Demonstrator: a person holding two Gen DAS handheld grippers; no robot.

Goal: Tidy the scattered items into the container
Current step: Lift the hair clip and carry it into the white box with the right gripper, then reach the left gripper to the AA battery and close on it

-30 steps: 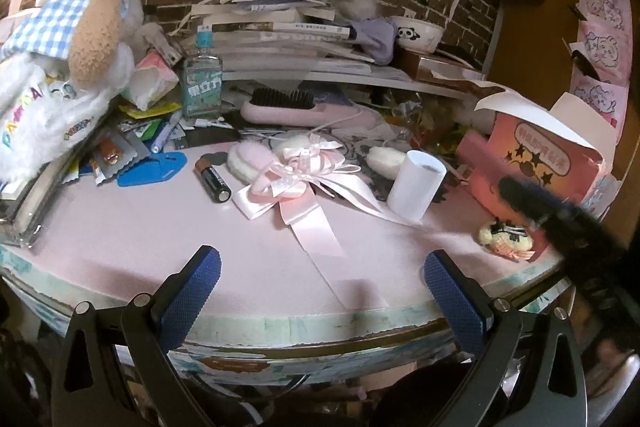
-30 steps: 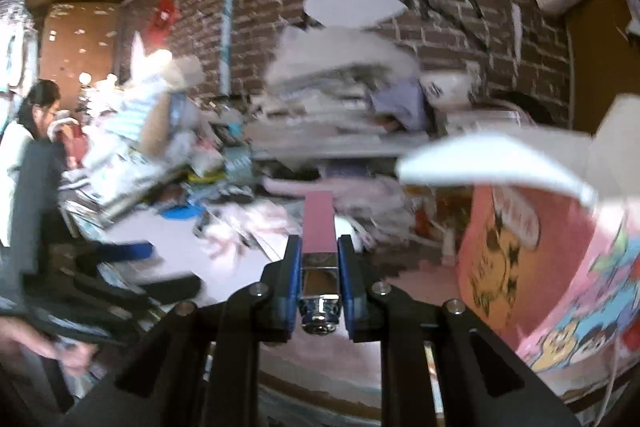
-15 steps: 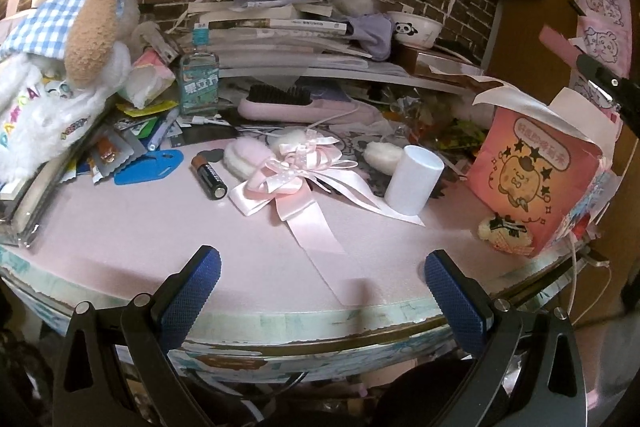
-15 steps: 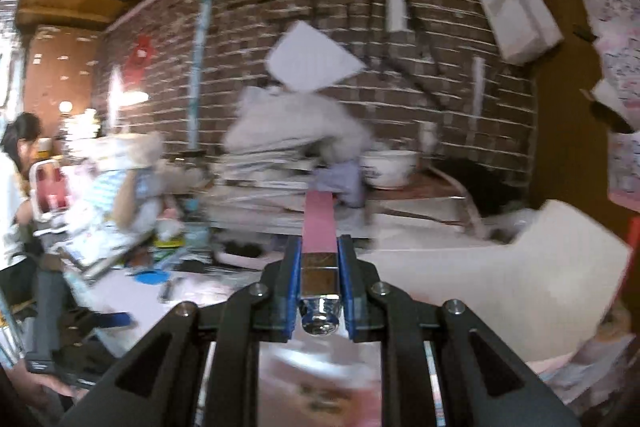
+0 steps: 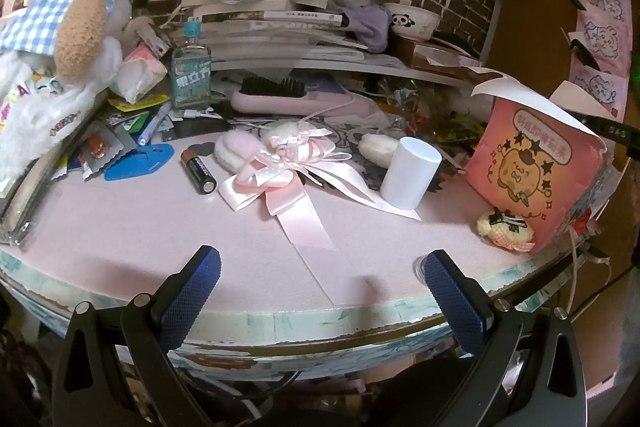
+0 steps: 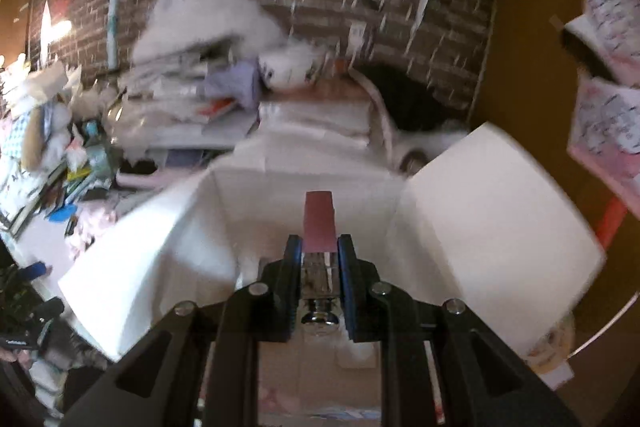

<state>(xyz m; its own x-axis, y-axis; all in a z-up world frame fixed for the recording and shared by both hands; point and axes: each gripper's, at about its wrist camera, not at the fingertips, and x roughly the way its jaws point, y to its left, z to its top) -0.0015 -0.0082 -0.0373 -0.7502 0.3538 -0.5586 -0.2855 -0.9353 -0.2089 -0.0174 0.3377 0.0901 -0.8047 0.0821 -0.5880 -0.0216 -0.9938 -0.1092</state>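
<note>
Right gripper [image 6: 319,259]: clenched on a pink-handled tool [image 6: 318,227], seemingly over the open box [image 6: 492,203].
Left gripper [image 5: 320,279]: spread wide, empty.

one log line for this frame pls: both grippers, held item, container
left gripper: open, empty, over table edge | right gripper: shut on pink stick, above open box | battery, bow, white cup: on table

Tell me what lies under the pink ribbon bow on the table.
The pink ribbon bow rests on the pink table, partly over a fluffy pink puff and a white one. Anything directly beneath its loops is hidden.
</note>
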